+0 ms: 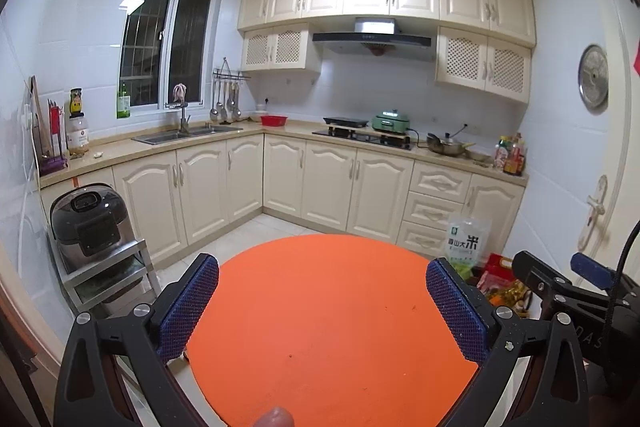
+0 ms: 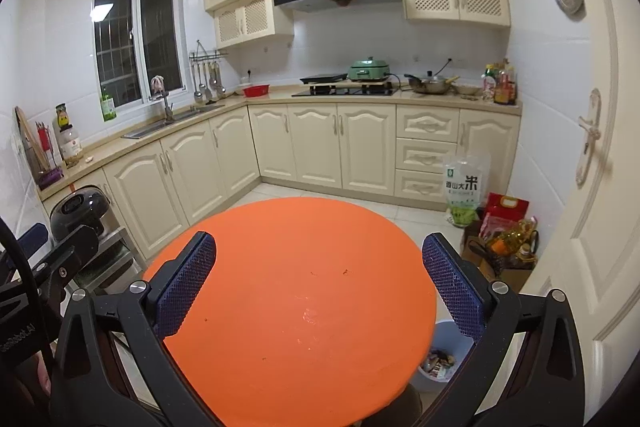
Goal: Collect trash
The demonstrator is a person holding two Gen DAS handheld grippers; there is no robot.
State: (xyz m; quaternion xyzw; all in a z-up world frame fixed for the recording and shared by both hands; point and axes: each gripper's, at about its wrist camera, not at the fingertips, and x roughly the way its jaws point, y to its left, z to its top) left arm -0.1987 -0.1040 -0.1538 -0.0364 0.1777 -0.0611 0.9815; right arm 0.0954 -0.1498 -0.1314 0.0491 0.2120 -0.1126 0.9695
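A round orange table (image 1: 328, 315) (image 2: 292, 299) fills the near field in both wrist views, with only small crumbs on it. My left gripper (image 1: 322, 291) hangs open over the table, nothing between its blue pads. My right gripper (image 2: 320, 267) is open too, above the same tabletop and empty. A pale blue trash bin (image 2: 442, 359) holding scraps stands on the floor under the table's right edge, seen in the right wrist view. The right gripper's body (image 1: 568, 291) shows at the right of the left wrist view.
Cream kitchen cabinets (image 2: 320, 143) and a countertop run along the far wall. A rice cooker (image 1: 88, 223) sits on a metal rack at the left. A rice bag (image 2: 466, 187), a red bag and oil bottles (image 2: 508, 235) stand on the floor by the white door (image 2: 580, 187).
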